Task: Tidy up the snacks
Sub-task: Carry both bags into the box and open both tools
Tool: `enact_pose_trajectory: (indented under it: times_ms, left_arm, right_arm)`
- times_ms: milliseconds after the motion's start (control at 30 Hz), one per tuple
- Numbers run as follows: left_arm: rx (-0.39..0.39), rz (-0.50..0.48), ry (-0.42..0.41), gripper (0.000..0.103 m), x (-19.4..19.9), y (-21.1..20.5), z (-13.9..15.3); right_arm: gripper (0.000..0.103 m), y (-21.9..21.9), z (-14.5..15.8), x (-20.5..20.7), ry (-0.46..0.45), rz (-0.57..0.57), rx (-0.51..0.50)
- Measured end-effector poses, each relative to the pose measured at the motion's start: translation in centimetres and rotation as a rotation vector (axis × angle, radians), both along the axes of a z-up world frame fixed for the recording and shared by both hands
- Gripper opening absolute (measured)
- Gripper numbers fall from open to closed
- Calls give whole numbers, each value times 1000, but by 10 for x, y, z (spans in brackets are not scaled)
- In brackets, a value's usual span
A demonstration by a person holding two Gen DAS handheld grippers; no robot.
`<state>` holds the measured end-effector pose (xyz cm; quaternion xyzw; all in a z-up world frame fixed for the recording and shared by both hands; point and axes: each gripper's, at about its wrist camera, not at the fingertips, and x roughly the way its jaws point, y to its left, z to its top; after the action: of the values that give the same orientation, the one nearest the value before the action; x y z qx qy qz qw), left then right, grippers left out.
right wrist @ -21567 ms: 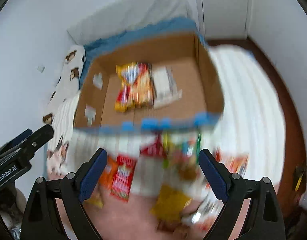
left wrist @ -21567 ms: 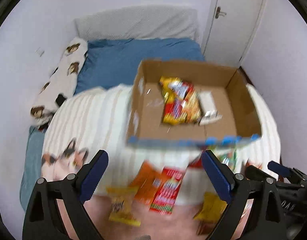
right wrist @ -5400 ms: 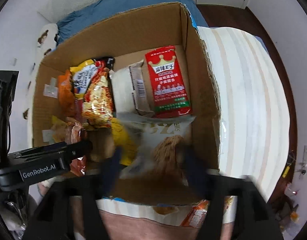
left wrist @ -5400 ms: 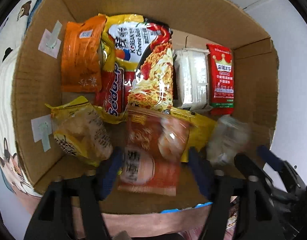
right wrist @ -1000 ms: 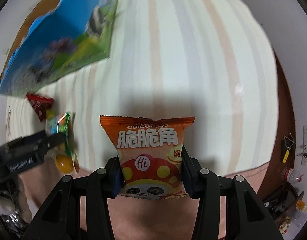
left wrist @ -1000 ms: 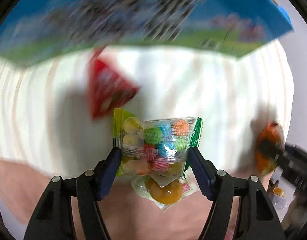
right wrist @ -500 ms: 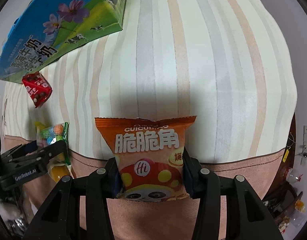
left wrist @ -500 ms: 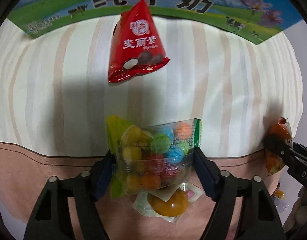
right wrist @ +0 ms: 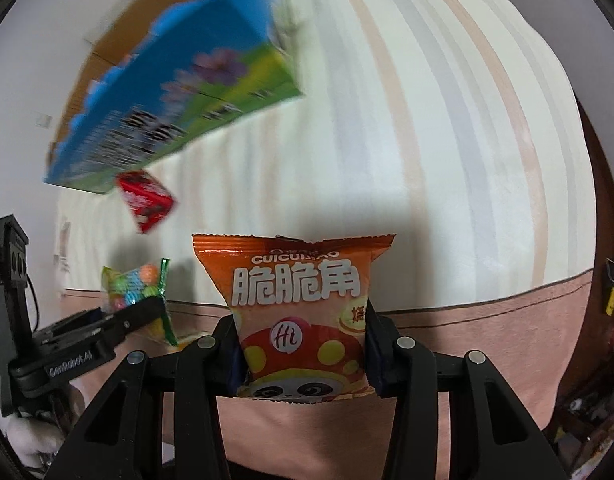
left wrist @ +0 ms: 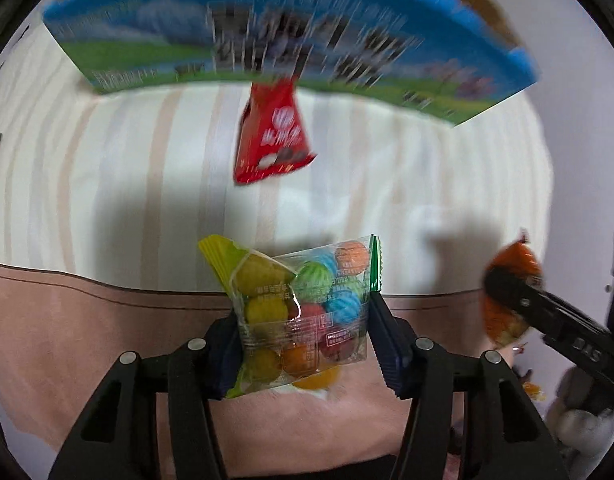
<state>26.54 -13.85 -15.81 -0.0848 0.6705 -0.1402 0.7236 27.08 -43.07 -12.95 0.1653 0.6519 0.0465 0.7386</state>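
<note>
My left gripper (left wrist: 303, 340) is shut on a clear bag of coloured candy balls (left wrist: 303, 304), held above the bed's front edge; it also shows in the right wrist view (right wrist: 137, 284). My right gripper (right wrist: 303, 356) is shut on an orange snack bag with a panda (right wrist: 299, 300), which shows at the right in the left wrist view (left wrist: 511, 280). A red triangular snack pack (left wrist: 273, 136) lies on the striped bedspread (left wrist: 107, 184) just in front of the blue and green cardboard box (left wrist: 267, 44), blurred; both also show in the right wrist view (right wrist: 147, 196) (right wrist: 179, 96).
The striped bedspread (right wrist: 447, 140) stretches to the right of the box. A pink band (right wrist: 487, 340) runs along its front edge. Small clutter lies on the floor at the far right (right wrist: 611, 300).
Both grippers have lifted and tilted up with their bags still held. The box now fills more of the top of both views and is blurred by motion.
</note>
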Motion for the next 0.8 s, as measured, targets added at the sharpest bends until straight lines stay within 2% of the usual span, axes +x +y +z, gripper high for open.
enact_pose_trajectory:
  times_ms: [200,333,467,633,700,800]
  left_arm:
    - [-91,19,-102,53,22,5,69]
    - [-137,25,-136,53,49,15,101]
    - [-113,20,-175,53,100,32,124]
    - [-85,18,-141,53,182,35,127]
    - [-77,17,-103,53,224,34,119]
    - [-50,8,-69,53,261,32,102]
  right_arm:
    - [48,23,51,31,-104,47,73]
    - [48,35,93,65,-171,85,101]
    - [48,47,125,118,-227,125,63]
    - [48,61,131,191,-222,153,6]
    - [48,64,126,218,-205,157,-5]
    - [48,70,110,260,-167,162,-25]
